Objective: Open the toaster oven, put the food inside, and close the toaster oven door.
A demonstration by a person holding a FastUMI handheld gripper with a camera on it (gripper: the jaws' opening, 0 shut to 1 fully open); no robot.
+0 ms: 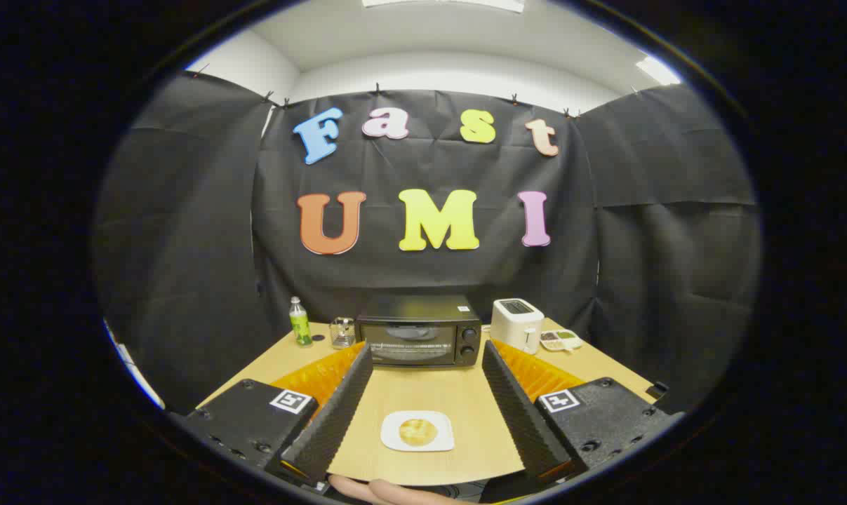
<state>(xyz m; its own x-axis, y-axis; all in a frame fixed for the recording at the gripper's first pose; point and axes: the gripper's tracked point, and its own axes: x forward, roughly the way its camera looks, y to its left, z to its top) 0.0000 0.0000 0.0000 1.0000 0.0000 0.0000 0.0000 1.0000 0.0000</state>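
Toaster oven (419,338) stands shut beyond the wide-spread, empty fingers (353,393), its dim interior hard to make out.

Hand-held gripper (423,354) fingers spread wide, food (418,431) between, toaster oven (419,330) beyond.

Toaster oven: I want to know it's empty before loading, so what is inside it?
Through the glass of the shut toaster oven a wire rack shows; the rest is too dim to tell. The food sits on its plate between the open claw fingers.
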